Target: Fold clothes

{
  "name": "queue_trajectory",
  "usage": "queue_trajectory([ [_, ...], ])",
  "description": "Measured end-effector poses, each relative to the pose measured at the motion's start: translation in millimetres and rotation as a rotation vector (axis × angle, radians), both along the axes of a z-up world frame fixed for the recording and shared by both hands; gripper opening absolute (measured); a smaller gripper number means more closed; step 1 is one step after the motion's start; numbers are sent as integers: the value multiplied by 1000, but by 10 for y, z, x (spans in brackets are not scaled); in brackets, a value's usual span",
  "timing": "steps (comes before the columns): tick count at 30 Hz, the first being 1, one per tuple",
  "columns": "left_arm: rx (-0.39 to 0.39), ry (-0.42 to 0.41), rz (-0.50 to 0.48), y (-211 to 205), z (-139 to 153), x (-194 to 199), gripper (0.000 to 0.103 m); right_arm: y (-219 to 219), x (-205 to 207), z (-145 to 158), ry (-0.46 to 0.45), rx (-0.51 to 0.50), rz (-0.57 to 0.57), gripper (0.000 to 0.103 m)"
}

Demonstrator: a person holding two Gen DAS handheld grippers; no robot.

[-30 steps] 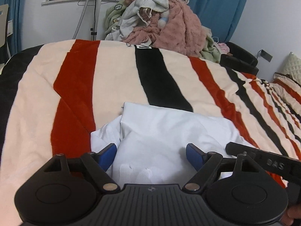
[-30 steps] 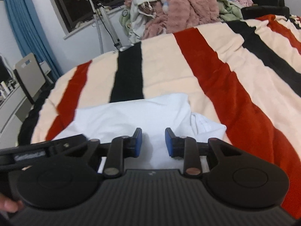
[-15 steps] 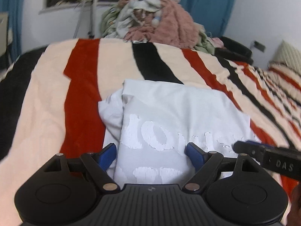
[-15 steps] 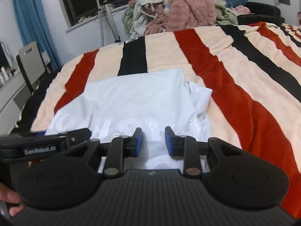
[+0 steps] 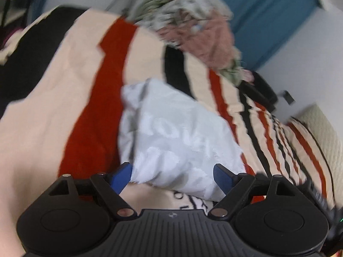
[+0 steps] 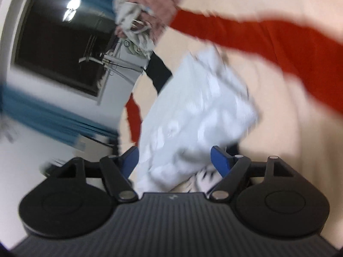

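A folded white T-shirt (image 5: 171, 137) with white lettering lies on the striped blanket (image 5: 64, 98) of the bed. My left gripper (image 5: 172, 176) is open, its blue fingertips (image 5: 123, 174) spread on either side of the shirt's near edge. The shirt also shows in the right wrist view (image 6: 193, 111), which is tilted and blurred. My right gripper (image 6: 174, 160) is open too, its fingers wide apart over the shirt's near end. Neither gripper holds the cloth.
A heap of unfolded clothes (image 5: 193, 25) with a pink garment sits at the far end of the bed. Blue curtains (image 5: 268, 21) and a dark window (image 6: 60, 49) lie beyond. A cream pillow (image 5: 321, 137) is at the right.
Both grippers have pulled back toward me and tilted. The right gripper has opened from nearly shut to wide. The shirt lies folded, its lettering face up.
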State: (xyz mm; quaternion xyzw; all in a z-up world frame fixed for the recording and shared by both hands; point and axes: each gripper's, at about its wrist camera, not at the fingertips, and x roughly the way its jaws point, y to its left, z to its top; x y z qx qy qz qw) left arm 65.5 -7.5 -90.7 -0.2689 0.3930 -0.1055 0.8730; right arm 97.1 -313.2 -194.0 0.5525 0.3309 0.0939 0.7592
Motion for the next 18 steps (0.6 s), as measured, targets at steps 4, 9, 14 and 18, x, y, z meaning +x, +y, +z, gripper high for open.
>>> queue_trajectory([
  [4,-93,20,55,208,21,-28,84,-20,50,-246,76,87,-38,75],
  [9,-109,38,41,172,54,-126,84,-65,59,-335,84,106,-143,71],
  [14,-174,54,-43,-101,-126,-90,89,-66,177,-410,87,66,-205,65],
  [18,-327,152,-62,-183,-501,183,86,-28,306,-376,78,21,-199,39],
])
